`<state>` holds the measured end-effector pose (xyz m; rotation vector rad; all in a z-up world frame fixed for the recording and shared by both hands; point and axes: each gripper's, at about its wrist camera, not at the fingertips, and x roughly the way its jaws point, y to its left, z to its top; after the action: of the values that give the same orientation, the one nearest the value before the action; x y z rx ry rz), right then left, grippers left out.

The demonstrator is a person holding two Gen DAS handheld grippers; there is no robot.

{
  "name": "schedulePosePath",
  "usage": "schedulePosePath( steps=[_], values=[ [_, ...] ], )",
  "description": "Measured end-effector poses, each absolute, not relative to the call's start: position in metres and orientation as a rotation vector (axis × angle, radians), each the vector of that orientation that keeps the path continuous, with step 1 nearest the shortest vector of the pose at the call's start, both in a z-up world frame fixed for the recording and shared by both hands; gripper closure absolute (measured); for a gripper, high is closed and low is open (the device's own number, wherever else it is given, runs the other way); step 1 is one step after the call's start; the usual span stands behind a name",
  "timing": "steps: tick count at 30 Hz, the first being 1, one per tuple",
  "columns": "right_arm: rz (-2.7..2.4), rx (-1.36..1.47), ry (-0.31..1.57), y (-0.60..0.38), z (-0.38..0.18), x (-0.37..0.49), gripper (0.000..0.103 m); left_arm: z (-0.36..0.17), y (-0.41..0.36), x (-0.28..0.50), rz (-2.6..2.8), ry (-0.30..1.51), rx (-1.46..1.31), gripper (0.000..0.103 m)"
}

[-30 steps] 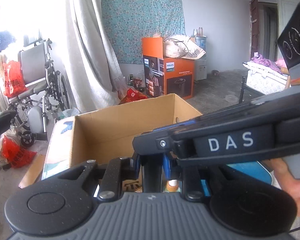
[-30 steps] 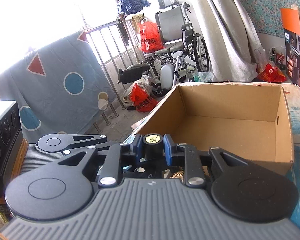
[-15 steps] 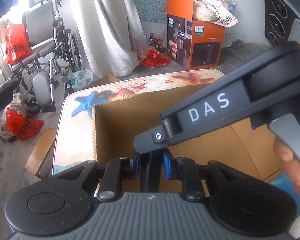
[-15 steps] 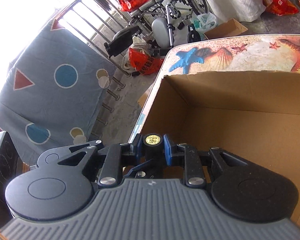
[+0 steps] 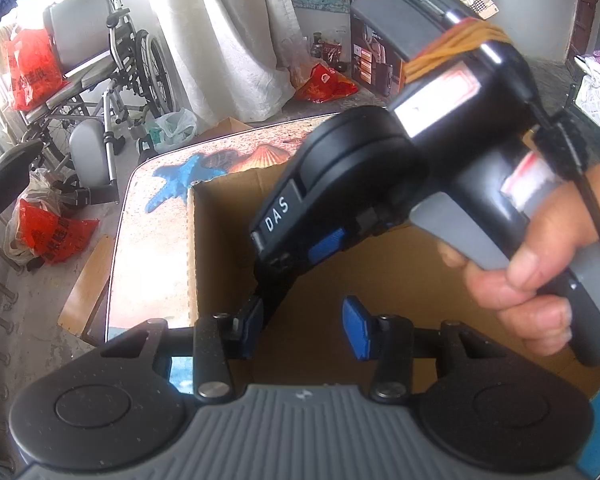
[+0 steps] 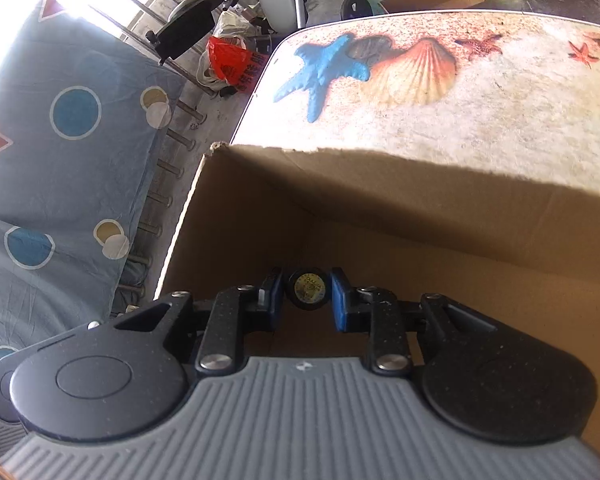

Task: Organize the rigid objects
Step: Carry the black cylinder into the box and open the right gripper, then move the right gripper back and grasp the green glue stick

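Over the cardboard box (image 5: 228,240) on the desk (image 5: 156,240), the left hand-held gripper (image 5: 304,330) is opening, nothing between its pads. Rightward, the right hand-held gripper (image 6: 306,300) is parting around a small round-capped object (image 6: 308,290), seemingly light and rigid; grip its sides.

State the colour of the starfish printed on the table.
Blue starfish on the table; clearest in the right wrist view.

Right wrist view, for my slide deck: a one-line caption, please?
Right gripper lowers a small black yellow-capped bottle into the cardboard box, jaws opening.
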<state>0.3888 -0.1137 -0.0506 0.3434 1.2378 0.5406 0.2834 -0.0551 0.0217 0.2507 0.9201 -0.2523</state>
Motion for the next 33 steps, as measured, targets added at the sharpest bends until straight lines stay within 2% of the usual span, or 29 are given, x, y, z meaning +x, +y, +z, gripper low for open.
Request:
schedulePosePath(
  steps=[1, 3, 4, 8, 13, 22, 28, 33],
  values=[
    [0.526, 0.336, 1.223, -0.113, -0.050, 0.395, 0.077, 0.023, -0.055, 0.283, -0.251, 0.918, 0.249, 0.057],
    [0.526, 0.320, 1.204, -0.110, -0.048, 0.404, 0.064, 0.027, -0.055, 0.280, -0.254, 0.904, 0.241, 0.056],
    [0.511, 0.318, 1.193, -0.111, -0.046, 0.406, 0.048, 0.030, -0.056, 0.277, -0.257, 0.894, 0.237, 0.055],
    [0.508, 0.353, 1.148, -0.123, -0.034, 0.399, 0.043, 0.046, -0.053, 0.263, -0.273, 0.854, 0.209, 0.053],
    [0.512, 0.402, 1.042, -0.162, 0.005, 0.358, 0.042, 0.070, -0.044, 0.233, -0.298, 0.788, 0.169, 0.053],
    [0.440, 0.439, 0.819, -0.261, 0.075, 0.204, 0.042, 0.099, -0.024, 0.150, -0.357, 0.687, 0.100, 0.051],
    [0.433, 0.556, 0.774, -0.298, 0.064, 0.105, 0.045, 0.079, -0.023, 0.102, -0.408, 0.708, 0.088, 0.051],
    [0.435, 0.593, 0.792, -0.288, 0.030, 0.049, 0.057, 0.038, -0.032, 0.079, -0.454, 0.793, 0.100, 0.051]
  ],
)
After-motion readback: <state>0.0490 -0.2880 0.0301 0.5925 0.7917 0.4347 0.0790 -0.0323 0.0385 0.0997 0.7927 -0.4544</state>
